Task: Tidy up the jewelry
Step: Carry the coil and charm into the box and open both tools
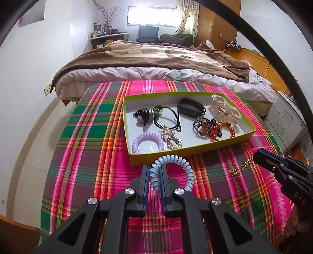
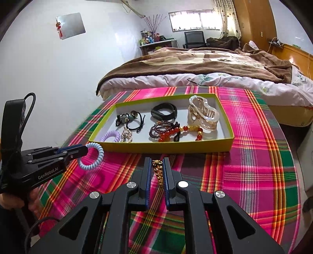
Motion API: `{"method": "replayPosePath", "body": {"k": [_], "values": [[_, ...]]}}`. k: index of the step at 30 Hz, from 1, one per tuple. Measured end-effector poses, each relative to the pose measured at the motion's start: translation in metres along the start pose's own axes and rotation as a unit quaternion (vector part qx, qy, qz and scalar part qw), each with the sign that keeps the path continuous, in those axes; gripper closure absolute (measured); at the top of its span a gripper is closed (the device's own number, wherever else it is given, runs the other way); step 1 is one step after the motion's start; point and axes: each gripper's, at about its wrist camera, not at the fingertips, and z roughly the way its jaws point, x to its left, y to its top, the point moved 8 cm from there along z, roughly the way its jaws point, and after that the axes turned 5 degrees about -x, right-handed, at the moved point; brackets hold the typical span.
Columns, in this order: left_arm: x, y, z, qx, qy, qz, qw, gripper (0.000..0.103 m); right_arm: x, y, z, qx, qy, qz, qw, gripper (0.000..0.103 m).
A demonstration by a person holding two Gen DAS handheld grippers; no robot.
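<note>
On the plaid cloth (image 1: 88, 136) sits a shallow yellow-green box (image 1: 195, 150). Inside it lie a lilac coil tie (image 1: 147, 144), a gilt clip (image 1: 171, 137), black ties with beads (image 1: 145, 115), a black band (image 1: 190, 107), dark beads (image 1: 201, 125), a red bead bracelet (image 1: 223, 130) and a clear claw clip (image 1: 225, 108).

Just before the box's near wall, the left gripper (image 1: 155, 168) is clamped on a blue coil tie (image 1: 180, 172), which is lifted off the cloth. The right gripper (image 2: 157, 166) is clamped on a gold chain (image 2: 157, 172), near the box and outside it.

Behind the table stands a bed (image 1: 156, 60) with a brown blanket, then a window (image 1: 152, 16), a chair and a cluttered shelf.

Only the right view shows a wall panel (image 2: 71, 25) and a hand under the left gripper; only the left view shows white drawers (image 1: 285, 121).
</note>
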Motion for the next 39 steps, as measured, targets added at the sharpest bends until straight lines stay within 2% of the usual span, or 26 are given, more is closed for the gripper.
{"method": "replayPosePath", "body": {"k": [7,17,24,39], "values": [[-0.002,0.012,-0.014,-0.020,-0.003,0.006,0.9998,0.093,0.006,0.014,-0.006,-0.011,0.008,-0.007,1.000,0.092],[0.001,0.049,-0.019,-0.044,-0.012,0.010,0.9989,0.093,0.010,0.047,-0.003,-0.025,0.034,0.006,0.999,0.092],[0.009,0.071,0.003,-0.039,-0.018,0.003,0.9991,0.093,0.018,0.068,0.012,-0.031,0.051,0.001,0.998,0.092],[0.019,0.092,0.061,-0.011,-0.025,0.001,0.9996,0.093,0.032,0.098,0.070,-0.010,0.087,0.014,0.996,0.092]]}}
